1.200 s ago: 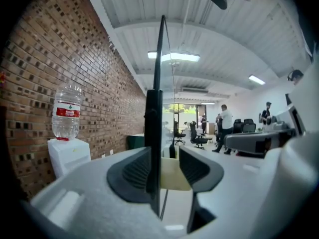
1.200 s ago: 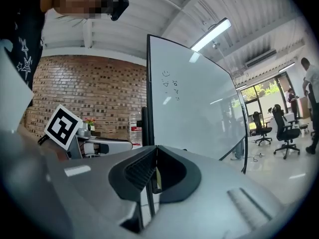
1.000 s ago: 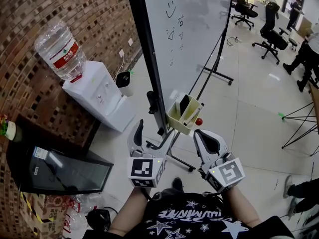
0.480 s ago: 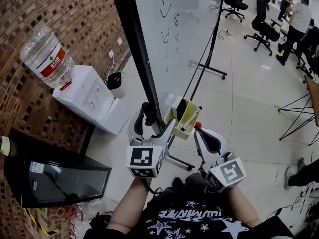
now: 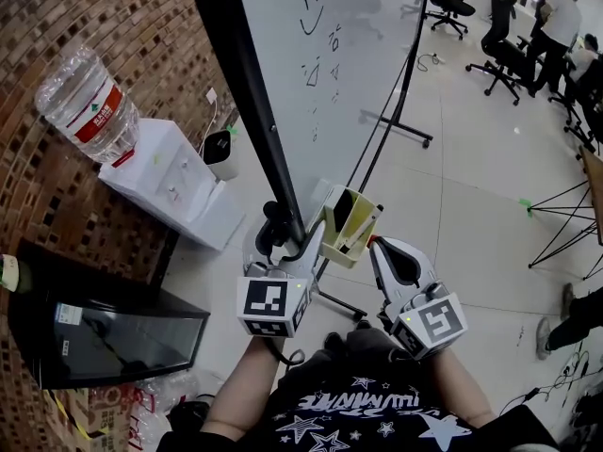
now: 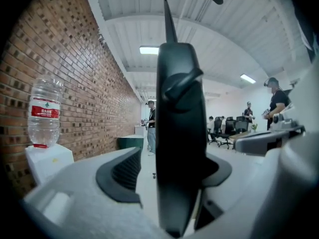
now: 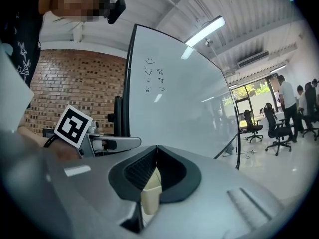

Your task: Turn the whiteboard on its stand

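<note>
Two grippers sit low at the board's near edge. Whiteboard (image 5: 349,55) is upright on its stand, brick wall on the left, open floor on the right. Its black frame (image 5: 240,92) runs down to a knob (image 5: 273,219) just above the left gripper (image 5: 285,248).

Left jaws straddle the frame & are closing. In the left gripper view the frame fills most of the gap; the right pad looks to be on it, the left pad (image 6: 119,171) is not yet touching. Right gripper (image 5: 382,248) has its jaws together w/ nothing clamped. A pale box (image 5: 347,222) hung by the frame is just past its tips.

Step, as I judge it: taking hold of the frame; the turn hasn't begun.

Next:
- Finish the clamp so both pads are on the frame.
- Push the edge round steadily.
- The knob may be a lock, so prob. loosen it if the board resists.
- Keep the right gripper clear of the box, whose contents could spill.
</note>
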### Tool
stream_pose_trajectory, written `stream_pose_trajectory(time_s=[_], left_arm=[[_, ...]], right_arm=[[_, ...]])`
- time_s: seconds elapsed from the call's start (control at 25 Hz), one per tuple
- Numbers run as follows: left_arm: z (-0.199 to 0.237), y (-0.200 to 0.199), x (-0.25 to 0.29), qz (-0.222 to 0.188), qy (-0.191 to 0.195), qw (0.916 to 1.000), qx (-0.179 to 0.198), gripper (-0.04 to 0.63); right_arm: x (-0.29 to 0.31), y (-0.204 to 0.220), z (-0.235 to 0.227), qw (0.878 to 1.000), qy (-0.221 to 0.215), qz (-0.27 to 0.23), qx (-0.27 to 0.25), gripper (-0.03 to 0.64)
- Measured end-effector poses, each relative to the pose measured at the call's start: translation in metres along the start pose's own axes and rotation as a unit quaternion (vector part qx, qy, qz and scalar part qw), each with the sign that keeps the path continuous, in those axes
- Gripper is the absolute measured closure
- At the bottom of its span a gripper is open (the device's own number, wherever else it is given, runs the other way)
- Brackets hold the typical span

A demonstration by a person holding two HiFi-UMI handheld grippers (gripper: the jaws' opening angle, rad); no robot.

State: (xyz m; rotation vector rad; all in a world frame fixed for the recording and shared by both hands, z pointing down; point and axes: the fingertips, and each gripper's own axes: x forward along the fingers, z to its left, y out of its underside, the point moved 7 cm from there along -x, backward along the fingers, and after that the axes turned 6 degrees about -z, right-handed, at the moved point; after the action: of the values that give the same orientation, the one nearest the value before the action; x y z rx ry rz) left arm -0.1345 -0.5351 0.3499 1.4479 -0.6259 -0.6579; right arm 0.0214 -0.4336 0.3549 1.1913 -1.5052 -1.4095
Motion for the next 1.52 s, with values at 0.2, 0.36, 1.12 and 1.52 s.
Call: stream_pose_trajectory(time_s=[0.2, 0.36, 1.12, 1.52], left_arm=[[-0.008, 0.000, -0.002, 0.000, -0.007, 0.9999, -0.007, 0.374], [-0.010, 0.003, -0.002, -0.003, -0.003, 1.0000, 0.006, 0.441], [-0.012, -0.006, -0.009, -0.012, -0.036, 0.9993, -0.001, 0.446], [-0.027, -0.009, -0.018, -0.015, -0.056, 0.9983, -0.008, 0.451]], right_arm=[[0.005, -0.001, 0.000, 1.000, -0.014, 0.007, 0.000, 0.607], [0.008, 0.002, -0.004, 1.000, -0.019, 0.008, -0.003, 0.607], [-0.037, 0.020, -0.014, 0.999, 0.034, 0.018, 0.017, 0.607], [-0.052, -0.001, -0.014, 0.999, 0.007, 0.026, 0.026, 0.607]])
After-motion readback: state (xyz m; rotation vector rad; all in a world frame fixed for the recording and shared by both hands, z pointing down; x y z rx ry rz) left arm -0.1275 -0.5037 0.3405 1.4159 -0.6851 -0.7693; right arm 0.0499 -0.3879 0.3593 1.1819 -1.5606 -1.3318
